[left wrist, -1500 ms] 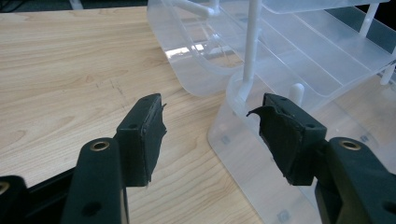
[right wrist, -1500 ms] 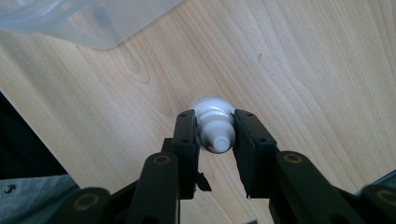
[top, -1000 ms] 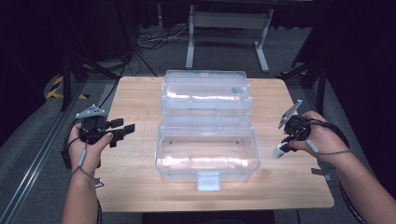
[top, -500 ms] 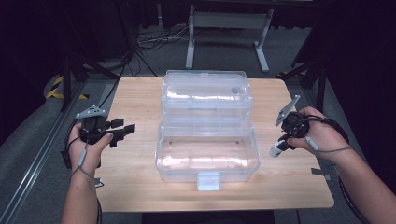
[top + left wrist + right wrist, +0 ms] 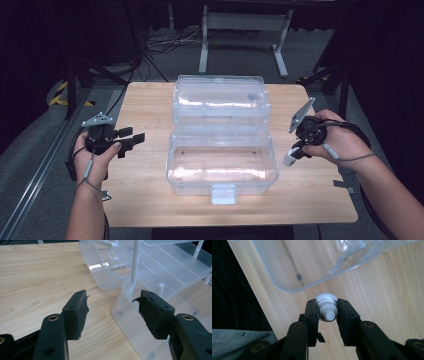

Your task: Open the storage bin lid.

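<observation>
A clear plastic storage box (image 5: 222, 167) sits open at the centre of a light wooden table (image 5: 150, 105). Its lid (image 5: 218, 102) leans back toward twelve o'clock. The lower tub looks empty, though its see-through walls and glare make the inside hard to read. A white latch tab (image 5: 223, 194) juts from the front edge at six o'clock.

At three o'clock of the box, the right gripper (image 5: 296, 154) is held above the table, its jaws clamped on a small white bottle (image 5: 290, 157). In the high view the bottle is tiny and partly covered by the right hand (image 5: 332, 139). In the right gripper view the bottle (image 5: 326, 307) shows end-on, ridged cap toward the camera, its body hidden behind the cap, so its shape and label cannot be made out. It hangs just outside the tub's rounded corner (image 5: 287, 288).

At nine o'clock, the left gripper (image 5: 131, 140) rests in the left hand (image 5: 92, 157), jaws apart with nothing between them. In the left gripper view the box's white hinge post (image 5: 133, 267) and stepped inner trays are cut off by the frame's top edge.
</observation>
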A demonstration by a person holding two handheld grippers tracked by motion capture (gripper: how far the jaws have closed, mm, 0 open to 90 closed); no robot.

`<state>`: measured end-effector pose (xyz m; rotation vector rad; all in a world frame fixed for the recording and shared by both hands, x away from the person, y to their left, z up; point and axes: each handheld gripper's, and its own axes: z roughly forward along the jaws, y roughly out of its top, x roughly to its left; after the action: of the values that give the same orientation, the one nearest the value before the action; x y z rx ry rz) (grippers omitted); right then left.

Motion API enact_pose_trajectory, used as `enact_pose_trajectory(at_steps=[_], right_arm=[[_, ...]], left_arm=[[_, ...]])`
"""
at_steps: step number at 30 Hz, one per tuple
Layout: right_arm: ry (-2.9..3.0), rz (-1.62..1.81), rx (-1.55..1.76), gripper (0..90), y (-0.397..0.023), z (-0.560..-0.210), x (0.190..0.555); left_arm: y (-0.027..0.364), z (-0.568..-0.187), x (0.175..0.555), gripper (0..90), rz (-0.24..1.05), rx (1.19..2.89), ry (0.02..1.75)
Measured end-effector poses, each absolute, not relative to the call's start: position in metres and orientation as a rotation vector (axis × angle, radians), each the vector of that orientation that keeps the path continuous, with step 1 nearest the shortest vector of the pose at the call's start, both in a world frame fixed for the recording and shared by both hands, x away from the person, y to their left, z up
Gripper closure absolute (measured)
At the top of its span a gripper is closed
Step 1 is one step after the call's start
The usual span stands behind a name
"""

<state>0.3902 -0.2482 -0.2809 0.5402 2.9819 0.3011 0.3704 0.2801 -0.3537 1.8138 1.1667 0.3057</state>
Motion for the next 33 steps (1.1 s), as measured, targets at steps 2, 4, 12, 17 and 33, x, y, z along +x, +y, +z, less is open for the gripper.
enact_pose_trajectory(at_steps=[2,4,12,17,33], right_arm=[[2.982,0.308,0.525,71.7,-0.245,-0.279,0.389],[2.987,0.315,0.508,71.7,-0.240,-0.278,0.388],[2.999,0.334,0.444,71.6,-0.225,-0.274,0.385],[3.010,0.337,0.403,71.7,-0.213,-0.273,0.385],[3.049,0.318,0.281,71.6,-0.187,-0.289,0.385]], left_arm=[[0.280,-0.353,0.370,40.7,0.307,1.813,1.166],[0.280,-0.353,0.370,40.7,0.306,1.813,1.166],[0.280,-0.354,0.371,40.7,0.302,1.814,1.171],[0.281,-0.355,0.371,40.6,0.298,1.814,1.170],[0.282,-0.355,0.371,39.5,0.297,1.812,1.176]])
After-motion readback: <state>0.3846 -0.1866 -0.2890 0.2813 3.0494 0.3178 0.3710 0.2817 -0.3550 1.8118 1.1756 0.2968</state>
